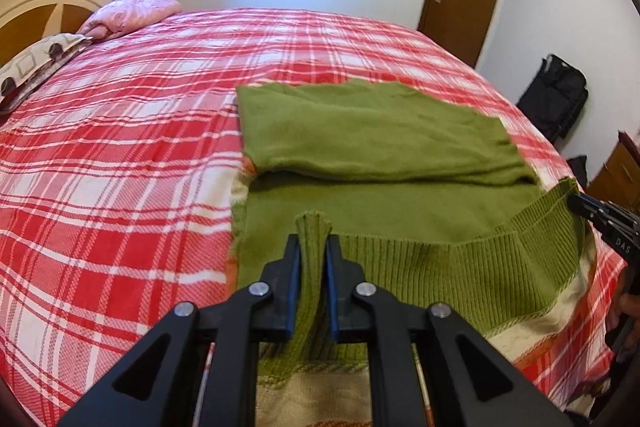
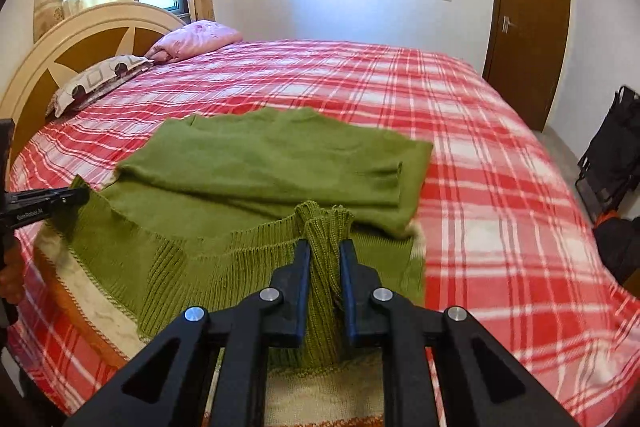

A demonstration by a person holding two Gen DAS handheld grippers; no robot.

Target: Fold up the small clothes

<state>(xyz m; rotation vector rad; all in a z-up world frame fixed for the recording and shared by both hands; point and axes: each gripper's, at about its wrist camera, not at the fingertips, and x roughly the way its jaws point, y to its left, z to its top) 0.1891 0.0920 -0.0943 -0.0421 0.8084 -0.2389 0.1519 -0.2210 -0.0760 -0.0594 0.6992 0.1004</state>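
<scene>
Bed [image 1: 120,147] under red plaid cover, filling most of both views. Green sweater [image 1: 360,131] flat on it toward the near edge, upper part already folded over into a tidy slab, ribbed hem [image 1: 460,267] nearest the cameras and partly raised off a cream-and-orange cloth [image 1: 532,331] beneath. Left gripper [image 1: 312,247] clamped tight on a pinched ridge of the hem at its left corner. Right gripper [image 2: 325,251] likewise clamped on bunched ribbing at the right corner. Step in hand, by the look of it: hem picked up at both corners, ready for the bottom-to-top fold. Next move probably calls for lifting both corners evenly, keeping the hem taut between them, carrying it away over the folded part, laying it edge to edge, then letting go without dragging.
</scene>
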